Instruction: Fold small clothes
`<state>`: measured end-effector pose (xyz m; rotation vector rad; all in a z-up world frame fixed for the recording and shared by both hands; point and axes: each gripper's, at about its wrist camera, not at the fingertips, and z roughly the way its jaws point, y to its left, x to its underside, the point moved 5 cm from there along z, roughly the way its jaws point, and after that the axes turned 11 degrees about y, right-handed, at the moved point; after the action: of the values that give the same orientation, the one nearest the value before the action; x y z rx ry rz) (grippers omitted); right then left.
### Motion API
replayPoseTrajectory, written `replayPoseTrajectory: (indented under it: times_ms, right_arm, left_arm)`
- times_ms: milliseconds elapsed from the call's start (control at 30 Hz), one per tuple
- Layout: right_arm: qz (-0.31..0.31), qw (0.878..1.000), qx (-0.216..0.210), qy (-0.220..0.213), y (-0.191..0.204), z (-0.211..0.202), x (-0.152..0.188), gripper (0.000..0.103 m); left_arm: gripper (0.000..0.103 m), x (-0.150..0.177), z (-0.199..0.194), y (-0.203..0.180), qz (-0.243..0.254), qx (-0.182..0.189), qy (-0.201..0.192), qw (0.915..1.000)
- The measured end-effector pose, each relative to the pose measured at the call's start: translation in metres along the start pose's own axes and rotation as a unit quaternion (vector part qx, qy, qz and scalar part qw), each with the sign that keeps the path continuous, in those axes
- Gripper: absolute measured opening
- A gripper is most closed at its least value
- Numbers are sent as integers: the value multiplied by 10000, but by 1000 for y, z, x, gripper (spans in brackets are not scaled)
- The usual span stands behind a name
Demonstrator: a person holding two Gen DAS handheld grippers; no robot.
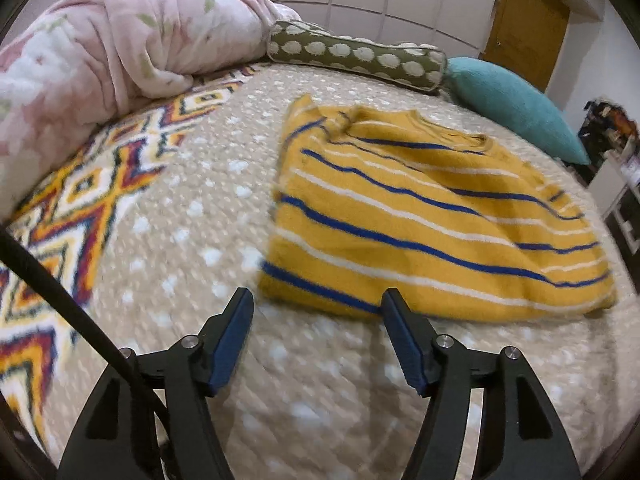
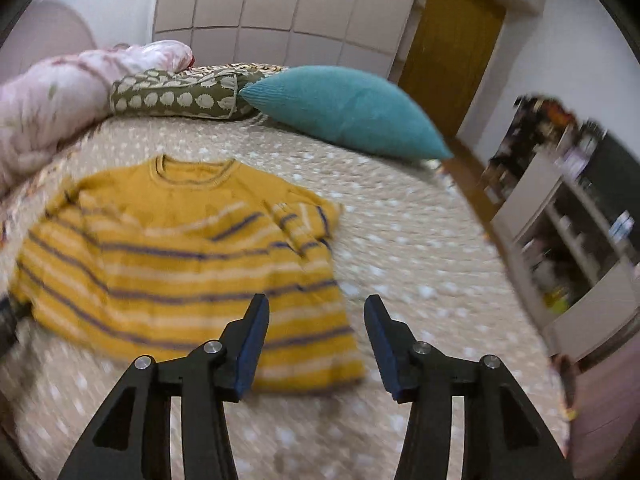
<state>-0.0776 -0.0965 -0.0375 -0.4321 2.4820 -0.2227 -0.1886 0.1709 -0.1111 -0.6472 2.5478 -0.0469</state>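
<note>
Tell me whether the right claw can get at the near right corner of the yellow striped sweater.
Probably yes: the right claw is open and empty, and the sweater lies flat on the bedspread with nothing between them.

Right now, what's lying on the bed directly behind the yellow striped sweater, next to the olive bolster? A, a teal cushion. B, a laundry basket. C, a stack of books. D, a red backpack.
A: a teal cushion lies on the bedspread beyond the yellow striped sweater, its tip meeting the end of the olive bolster.
</note>
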Motion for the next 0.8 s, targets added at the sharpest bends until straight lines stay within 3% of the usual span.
replayPoseTrajectory:
  times_ms: [100, 367, 700, 800]
  right_arm:
    - [-119, 9997, 214, -88, -5, -9, 21, 60]
    - [26, 9998, 160, -96, -20, -9, 54, 62]
    - [344, 9990, -166, 238, -31, 20, 71, 63]
    - [352, 9986, -229, 325, -29, 25, 76, 64]
  left_arm:
    - [74, 14, -7, -13, 98, -36, -3, 9999]
    - [78, 35, 8, -40, 479, -683, 72, 9965]
    - [98, 38, 17, -40, 443, -972, -36, 9943]
    - [99, 38, 18, -39, 410, -1035, -72, 9938]
